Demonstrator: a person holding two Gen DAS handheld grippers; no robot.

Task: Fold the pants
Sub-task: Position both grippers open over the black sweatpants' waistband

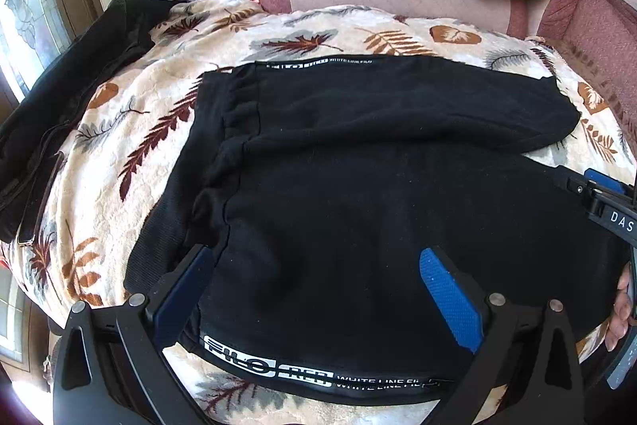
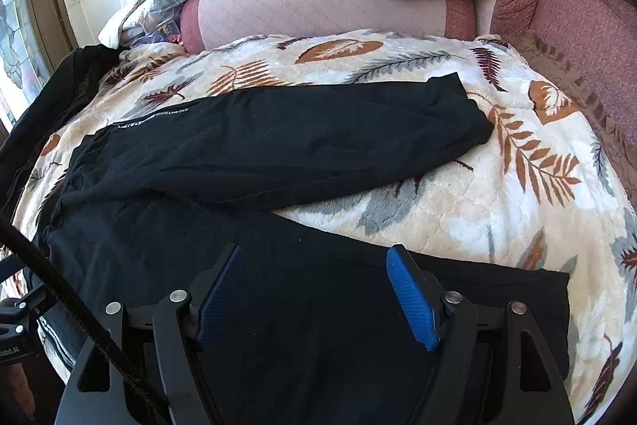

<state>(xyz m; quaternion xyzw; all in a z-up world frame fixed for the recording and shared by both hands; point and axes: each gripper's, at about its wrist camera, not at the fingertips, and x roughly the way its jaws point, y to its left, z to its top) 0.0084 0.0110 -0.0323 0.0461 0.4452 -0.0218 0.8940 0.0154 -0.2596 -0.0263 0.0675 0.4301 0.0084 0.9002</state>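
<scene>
The black pants [image 2: 247, 162] lie spread on the leaf-print blanket [image 2: 517, 186] over the sofa seat, waistband toward the left end, one leg along the near edge and the other slanting off toward the backrest, so the legs are splayed apart rather than stacked. No fold looks made yet; I'd say the job is barely begun. The left tool [image 1: 318, 281] hovers over the near leg by the printed stripe, jaws spread and empty. The right tool [image 2: 314, 277] hangs likewise agape above the same leg, nearer its cuff.
</scene>
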